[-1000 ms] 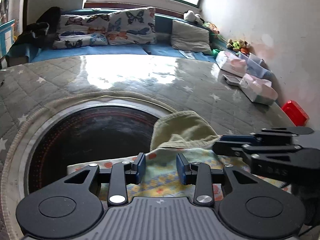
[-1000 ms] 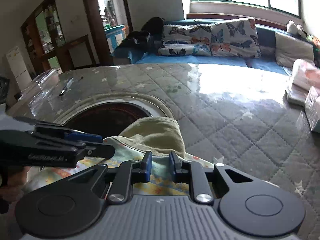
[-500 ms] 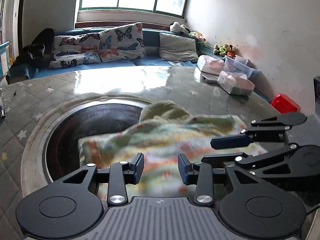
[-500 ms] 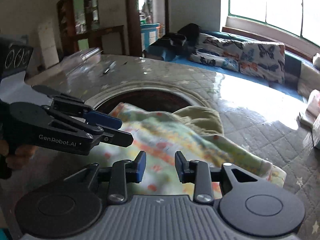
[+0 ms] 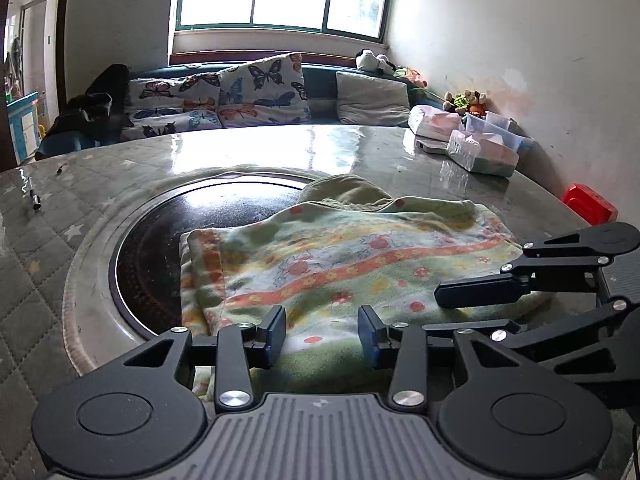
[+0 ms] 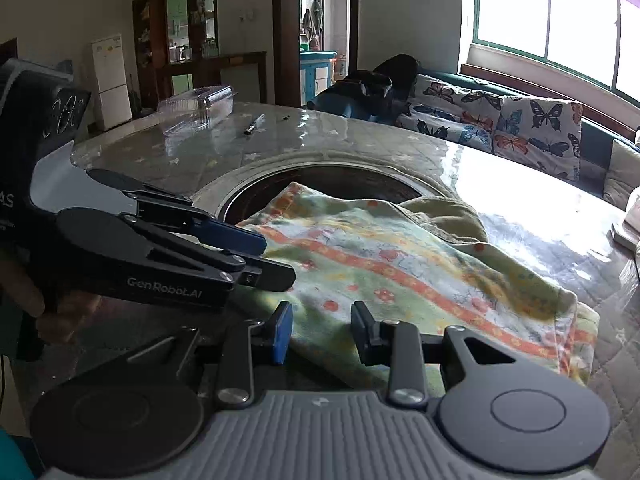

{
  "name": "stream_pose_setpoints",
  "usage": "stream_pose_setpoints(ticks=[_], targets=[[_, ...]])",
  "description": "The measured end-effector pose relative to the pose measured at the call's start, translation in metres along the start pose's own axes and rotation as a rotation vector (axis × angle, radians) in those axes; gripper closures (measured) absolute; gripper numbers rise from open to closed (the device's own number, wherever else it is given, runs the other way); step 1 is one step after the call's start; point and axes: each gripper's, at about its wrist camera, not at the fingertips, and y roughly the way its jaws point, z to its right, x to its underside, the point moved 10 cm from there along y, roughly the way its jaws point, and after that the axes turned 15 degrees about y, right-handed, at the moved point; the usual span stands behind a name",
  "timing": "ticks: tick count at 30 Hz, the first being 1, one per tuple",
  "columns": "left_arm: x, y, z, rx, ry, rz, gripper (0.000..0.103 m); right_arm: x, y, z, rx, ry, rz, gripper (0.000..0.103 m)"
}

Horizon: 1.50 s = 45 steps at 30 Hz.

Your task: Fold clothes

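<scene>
**Item: patterned garment, part-folded, on quilted table**

Landmark: the round dark inset (image 5: 160, 240) in the table top (image 5: 100, 168).

- Pen (image 5: 34, 194): on the table left of the inset, well apart from the work.
- Left gripper (image 5: 322, 330): at the table's near edge, just in front of the inset. Jaws apart, nothing pinched; cloth lies below the gap. No pad is seen pressing on fabric.
- Garment (image 5: 340, 256): lies flat, covering the right part of the inset and running onto the table to its right. Floral bands in orange and green; an olive piece (image 5: 344, 190) pokes out from under its far edge.
- Right gripper (image 6: 322, 330): near edge, right of the inset, beside its partner. Jaws apart, empty, above the garment's near hem.
- Clear boxes (image 5: 480, 148): far right of the inset, near the wall.

Risks, as judged:
- The left fold edge sits over the inset; a drag toward it could let cloth sag into the recess and spoil the fold.
- Grippers are close together; a regrasp may clash them, or catch one layer only and peel the fold open.
- The glossy top may let the whole bundle slide instead of creasing.
</scene>
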Motion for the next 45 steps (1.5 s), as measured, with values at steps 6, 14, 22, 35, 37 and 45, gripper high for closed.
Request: stream_pose_setpoints(ticks=[6, 14, 22, 35, 37, 45], targets=[[0.005, -0.001, -0.001, 0.000, -0.013, -0.002, 0.059, 0.005, -0.009, 0.023, 0.019, 0.089, -0.001, 0.071], [0.007, -0.002, -0.003, 0.003, -0.023, -0.004, 0.058, 0.020, -0.029, 0.063, 0.104, 0.179, 0.008, 0.071], [0.009, -0.003, -0.005, 0.003, -0.033, -0.005, 0.057, 0.029, -0.054, 0.103, 0.198, 0.254, 0.024, 0.072], [0.011, -0.005, -0.007, -0.007, -0.038, -0.014, 0.051, 0.012, -0.036, 0.119, 0.207, 0.292, 0.037, 0.073], [0.011, -0.005, -0.008, -0.004, -0.041, -0.016, 0.051, 0.010, -0.039, 0.121, 0.221, 0.283, 0.041, 0.073], [-0.010, -0.007, -0.003, -0.004, -0.048, -0.006, 0.050, -0.017, -0.023, 0.085, 0.140, 0.189, 0.072, 0.072]])
